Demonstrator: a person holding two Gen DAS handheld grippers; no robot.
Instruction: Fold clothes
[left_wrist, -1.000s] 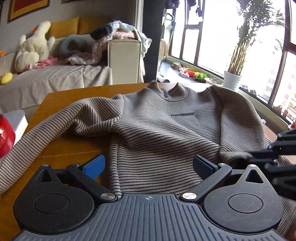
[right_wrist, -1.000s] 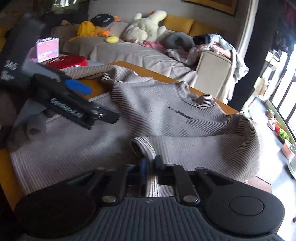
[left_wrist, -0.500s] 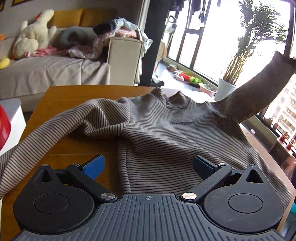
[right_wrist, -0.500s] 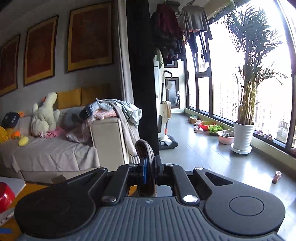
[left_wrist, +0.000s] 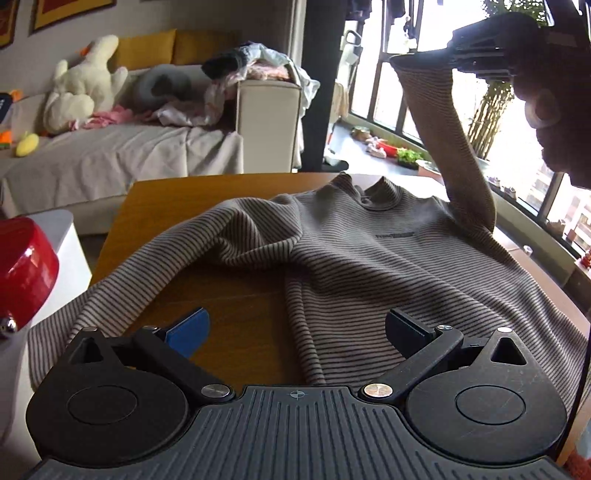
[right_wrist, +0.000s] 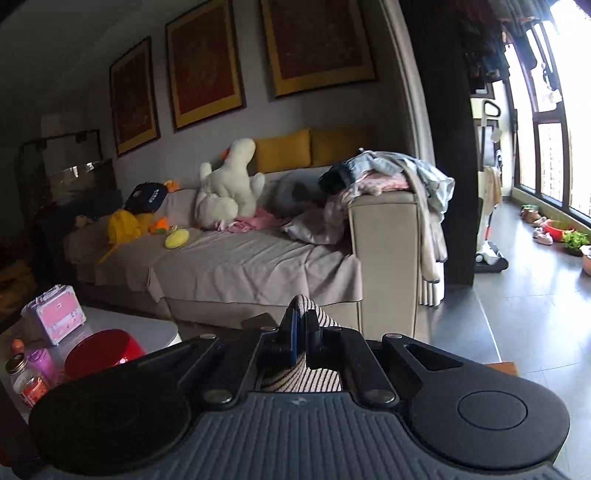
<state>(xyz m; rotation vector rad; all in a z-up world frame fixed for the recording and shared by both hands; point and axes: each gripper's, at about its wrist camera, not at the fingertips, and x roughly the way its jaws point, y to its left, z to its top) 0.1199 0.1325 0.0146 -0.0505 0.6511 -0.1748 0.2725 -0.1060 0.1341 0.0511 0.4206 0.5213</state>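
Raised since a second ago: right tool (left_wrist: 480, 51), now high over the worktop (left_wrist: 166, 199), pulling one sleeve (left_wrist: 450, 147) of the striped sweater (left_wrist: 369, 266) upright. Left tool (left_wrist: 295, 328) gaping wide, empty, above the hem. Right wrist view: right tool (right_wrist: 301, 332) clamped tight on the cuff (right_wrist: 306, 306), facing a sofa (right_wrist: 258, 258).

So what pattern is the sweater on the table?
Thin dark stripes on grey-beige sweater, clearest in the left wrist view.
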